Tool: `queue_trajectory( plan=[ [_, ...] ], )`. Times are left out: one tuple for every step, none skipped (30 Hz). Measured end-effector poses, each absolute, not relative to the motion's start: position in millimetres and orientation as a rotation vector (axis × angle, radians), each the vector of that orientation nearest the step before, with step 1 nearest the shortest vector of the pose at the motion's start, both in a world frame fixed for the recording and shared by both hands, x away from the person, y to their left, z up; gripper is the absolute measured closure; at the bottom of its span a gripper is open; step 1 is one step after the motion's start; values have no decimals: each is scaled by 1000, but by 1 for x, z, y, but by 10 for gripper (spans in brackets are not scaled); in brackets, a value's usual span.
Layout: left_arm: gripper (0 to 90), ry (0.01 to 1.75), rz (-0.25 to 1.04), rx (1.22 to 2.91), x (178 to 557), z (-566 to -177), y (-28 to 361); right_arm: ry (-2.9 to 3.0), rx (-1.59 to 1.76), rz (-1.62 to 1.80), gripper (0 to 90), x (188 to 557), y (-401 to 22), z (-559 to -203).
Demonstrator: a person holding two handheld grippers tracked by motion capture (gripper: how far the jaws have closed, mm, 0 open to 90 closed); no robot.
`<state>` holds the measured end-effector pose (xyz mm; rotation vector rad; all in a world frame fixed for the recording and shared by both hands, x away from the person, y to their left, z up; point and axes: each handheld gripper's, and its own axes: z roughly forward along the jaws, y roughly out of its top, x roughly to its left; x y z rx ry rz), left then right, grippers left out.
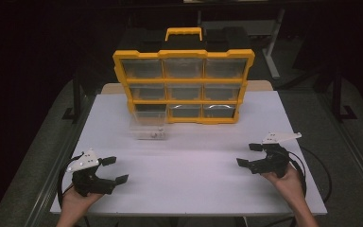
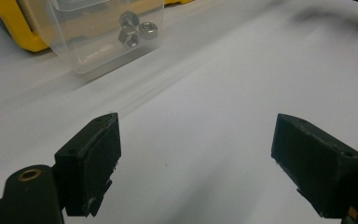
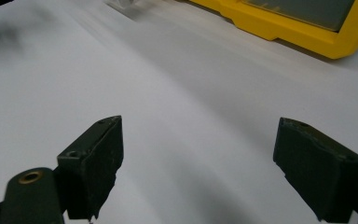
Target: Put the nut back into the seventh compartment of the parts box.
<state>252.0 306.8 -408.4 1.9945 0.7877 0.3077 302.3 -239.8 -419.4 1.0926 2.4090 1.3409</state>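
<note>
Both grippers, left gripper (image 1: 112, 170) and right gripper (image 1: 248, 154), rest near with jaws apart, empty. Clear drawer (image 1: 148, 126) holding nuts (image 2: 134, 29) sits before the yellow organizer (image 1: 183, 82); likely approach squarely, gripping its front wall.

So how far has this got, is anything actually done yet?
One clear drawer is already out of the yellow organizer, standing on the table with three metal nuts inside. Nothing is in hand: the left gripper and right gripper are both open near the table's front. What remains isn't evident.
</note>
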Motion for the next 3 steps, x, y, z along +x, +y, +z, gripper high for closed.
queue_trajectory(
  plan=[
    [159,786,308,1995,252,-409,307,2407,1097,1340,151,301,-241,-420],
    [158,783,309,2001,252,-409,307,2405,1094,1344,151,301,-241,-420],
    [159,783,309,2002,252,-409,307,2402,1112,1346,151,300,-242,-420]
  ],
)
